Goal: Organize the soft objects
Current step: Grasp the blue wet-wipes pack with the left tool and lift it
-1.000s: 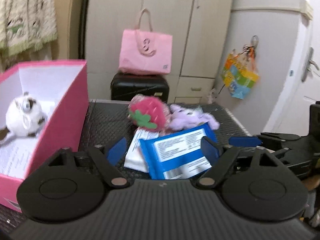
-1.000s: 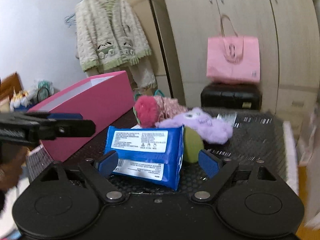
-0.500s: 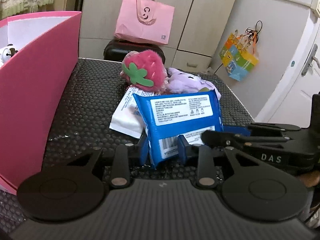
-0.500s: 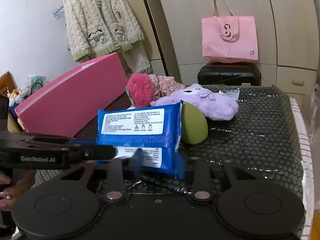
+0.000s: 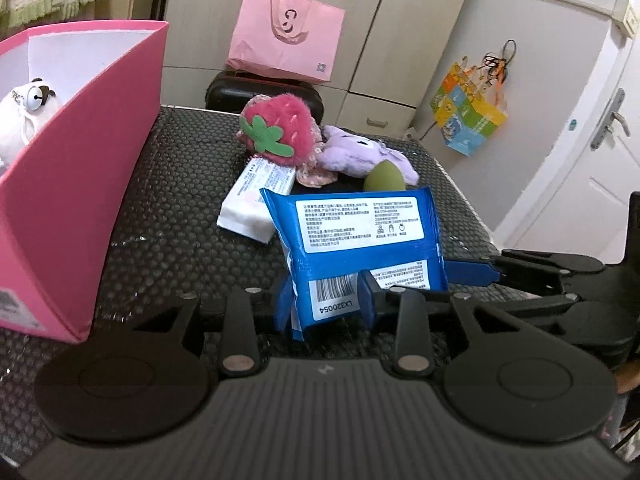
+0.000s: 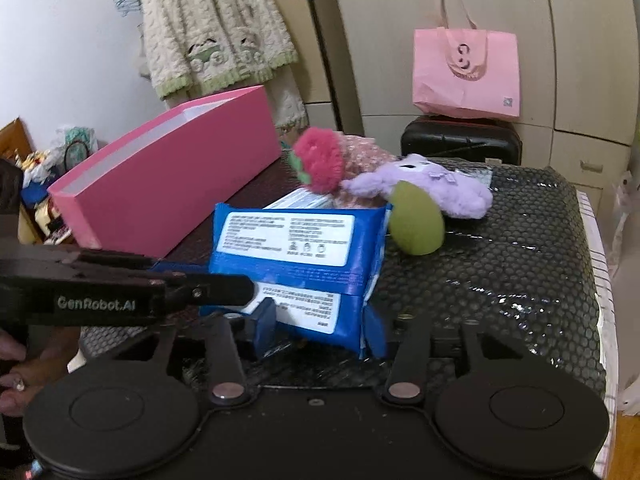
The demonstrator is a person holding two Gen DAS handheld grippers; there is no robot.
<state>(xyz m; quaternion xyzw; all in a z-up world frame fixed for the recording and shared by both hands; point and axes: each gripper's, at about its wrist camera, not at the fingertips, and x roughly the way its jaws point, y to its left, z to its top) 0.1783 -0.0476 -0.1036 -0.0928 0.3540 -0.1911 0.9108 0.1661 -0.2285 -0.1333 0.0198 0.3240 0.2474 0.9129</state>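
A blue wipes pack stands tilted on the black bubble-textured table. My left gripper is shut on the pack's lower barcode edge. From the right, my right gripper has the pack's bottom corner between its jaws, which are opening. Behind the pack lie a white tissue pack, a strawberry plush, a purple plush and a green egg-shaped sponge. The pink box at the left holds a white plush.
A pink tote bag sits on a black case behind the table, in front of wardrobe doors. A knitted cardigan hangs by the box. The table's right edge is close. A hand holds the left gripper.
Both grippers went from wide open to clamped on the blue pack. The left stays clamped and has tipped the pack upright; the right's fingers have since spread apart again.
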